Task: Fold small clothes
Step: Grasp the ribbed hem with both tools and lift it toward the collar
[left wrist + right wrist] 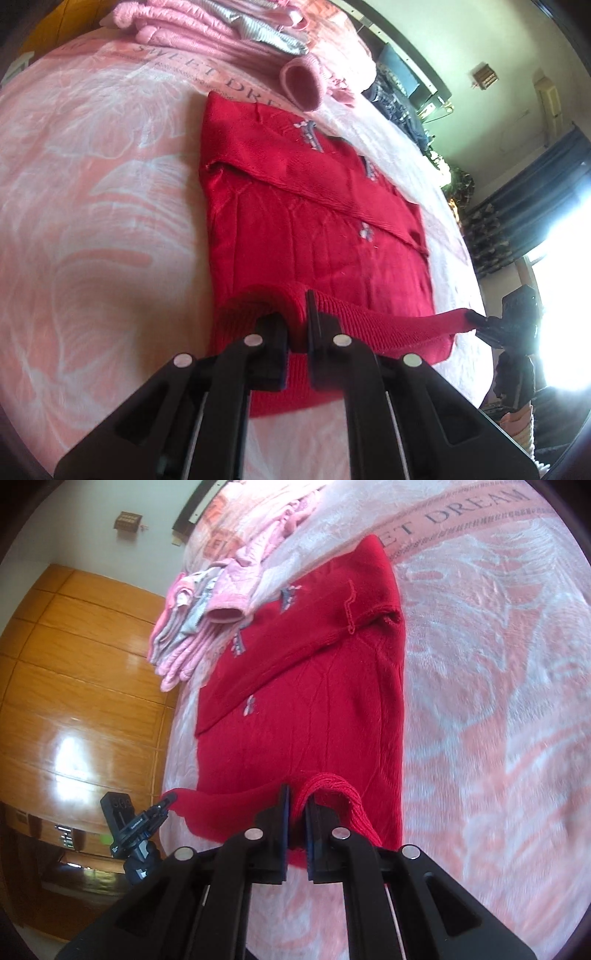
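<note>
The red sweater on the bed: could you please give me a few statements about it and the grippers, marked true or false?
1. Both hand-held grippers, left and right, pinch the red sweater's ribbed edge. True.
2. The sweater lies on bare wood. False: it lies on a pink blanket.
3. Pink clothes are piled beyond the sweater. True.
4. The sweater is plain. False: small grey motifs mark it.

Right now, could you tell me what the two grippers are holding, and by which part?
Both hold the red knitted garment by its ribbed near edge: left gripper at one corner, right gripper at the other.
</note>
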The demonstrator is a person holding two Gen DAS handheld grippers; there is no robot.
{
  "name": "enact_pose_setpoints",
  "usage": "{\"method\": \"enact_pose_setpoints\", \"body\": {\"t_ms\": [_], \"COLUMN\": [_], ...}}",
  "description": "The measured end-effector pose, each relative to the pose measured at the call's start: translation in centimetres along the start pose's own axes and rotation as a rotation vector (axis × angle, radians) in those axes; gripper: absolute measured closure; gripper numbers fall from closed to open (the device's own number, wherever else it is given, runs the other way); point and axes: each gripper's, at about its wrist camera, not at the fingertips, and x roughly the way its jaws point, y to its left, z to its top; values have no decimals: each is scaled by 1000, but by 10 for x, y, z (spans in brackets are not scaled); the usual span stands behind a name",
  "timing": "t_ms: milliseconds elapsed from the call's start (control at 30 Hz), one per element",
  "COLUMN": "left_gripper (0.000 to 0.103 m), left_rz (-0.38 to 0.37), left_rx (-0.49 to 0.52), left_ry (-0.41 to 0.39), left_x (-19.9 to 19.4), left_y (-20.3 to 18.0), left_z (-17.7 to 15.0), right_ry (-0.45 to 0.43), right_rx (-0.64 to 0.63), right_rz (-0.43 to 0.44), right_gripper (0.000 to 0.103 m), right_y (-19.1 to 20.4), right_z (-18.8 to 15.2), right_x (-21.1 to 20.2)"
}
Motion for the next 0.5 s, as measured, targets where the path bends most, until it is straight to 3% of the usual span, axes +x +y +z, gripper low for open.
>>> {"method": "enact_pose_setpoints", "body": {"t_ms": [267, 367, 433, 467, 500], "left_gripper": [92, 92, 91, 88, 74], "left_rz": [25, -14, -50, -70, -64], "left_rx": [-59, -98, -121, -128, -127], "left_ry": [68, 78, 69, 57, 40], "left_x": [44, 47, 40, 35, 29], "left_y": [26, 35, 39, 41, 42], "left_z": [20, 27, 30, 31, 32], "right_ry": [56, 42, -8, -33, -56], "right_rx": [52, 53, 47, 43, 32], "right_rz": [-33, -44, -47, -49, -52], "right_gripper": [95, 85, 71, 60, 60], "right_y": [-24, -27, -29, -31, -30], "right_z": [30, 36, 39, 38, 39], "right_x": [38, 38, 26, 17, 10]}}
